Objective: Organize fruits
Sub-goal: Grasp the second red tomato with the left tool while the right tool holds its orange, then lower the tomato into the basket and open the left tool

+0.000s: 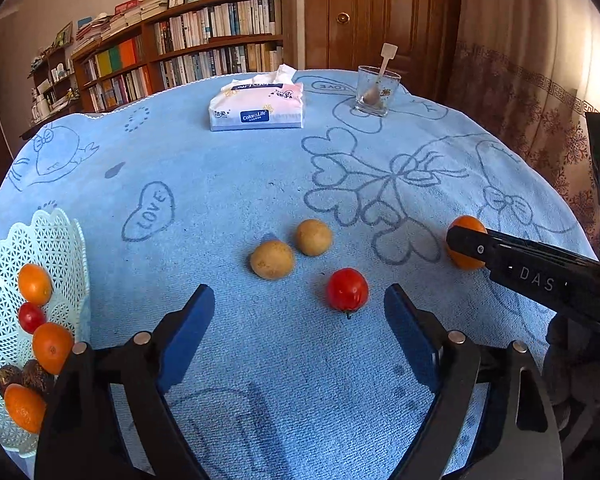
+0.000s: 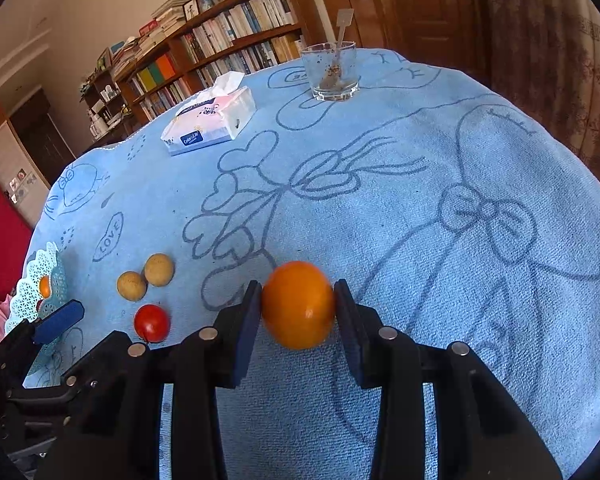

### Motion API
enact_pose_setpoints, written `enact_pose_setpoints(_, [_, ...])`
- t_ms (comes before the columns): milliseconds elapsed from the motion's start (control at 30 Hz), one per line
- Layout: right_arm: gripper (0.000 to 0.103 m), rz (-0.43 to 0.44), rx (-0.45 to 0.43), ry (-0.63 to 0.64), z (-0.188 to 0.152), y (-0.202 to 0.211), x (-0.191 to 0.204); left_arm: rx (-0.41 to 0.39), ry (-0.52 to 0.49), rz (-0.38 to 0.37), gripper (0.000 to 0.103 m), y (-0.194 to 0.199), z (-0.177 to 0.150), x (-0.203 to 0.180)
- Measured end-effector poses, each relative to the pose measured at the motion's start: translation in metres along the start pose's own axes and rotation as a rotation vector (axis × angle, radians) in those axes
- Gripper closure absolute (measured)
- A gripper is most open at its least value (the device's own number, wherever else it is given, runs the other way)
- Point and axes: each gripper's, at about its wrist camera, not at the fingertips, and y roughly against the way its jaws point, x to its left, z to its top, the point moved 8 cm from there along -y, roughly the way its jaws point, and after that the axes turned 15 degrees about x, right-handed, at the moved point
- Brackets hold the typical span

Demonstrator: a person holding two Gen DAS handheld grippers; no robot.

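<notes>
My right gripper [image 2: 298,312] had its pads clamped on either side of a small orange [image 2: 298,305], low over the blue towel [image 2: 420,240]; whether the fruit had left the cloth I could not tell. My left gripper [image 1: 300,320] hung spread and empty just short of the cherry tomato [image 1: 347,290], with two brown longans [image 1: 272,259] beyond it. The white lattice basket [image 1: 56,240], already holding fruit, sat far to my left. To do it well, I judged I should keep the squeeze gentle, lift straight, carry across above the loose fruit, and let go only inside the rim
</notes>
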Motion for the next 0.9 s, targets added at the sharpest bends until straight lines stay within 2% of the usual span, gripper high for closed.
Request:
enact_pose_setpoints(67, [0.065,0.002,0.0,-0.003,0.0,0.0,0.0,0.019,-0.017,-0.015,0.03,-0.008,0.001,-0.007])
enact_pose_setpoints(133, [0.065,0.004,0.0,-0.004,0.0,0.0,0.0,0.044,-0.027,-0.04,0.044,-0.015,0.001,-0.013])
enact_pose_setpoints(233, [0.065,0.004,-0.001,-0.004,0.0,0.0,0.0,0.071,-0.031,-0.086,0.055,-0.025,0.002,-0.02])
enact_pose_setpoints(333, [0.065,0.003,-0.001,-0.003,0.0,0.0,0.0,0.082,-0.02,-0.086,0.068,-0.033,0.002,-0.021])
enact_pose_setpoints(433, [0.065,0.003,-0.002,-0.003,0.0,0.0,0.0,0.075,-0.002,-0.093,0.076,-0.031,0.002,-0.017])
enact_pose_setpoints(733, [0.065,0.007,-0.007,-0.001,0.001,0.004,0.001,0.068,0.039,-0.107,0.076,-0.02,-0.008,-0.007])
enact_pose_setpoints(900, [0.065,0.019,-0.009,0.007,-0.001,0.008,0.005,0.046,0.074,-0.083,0.076,-0.008,-0.014,0.006])
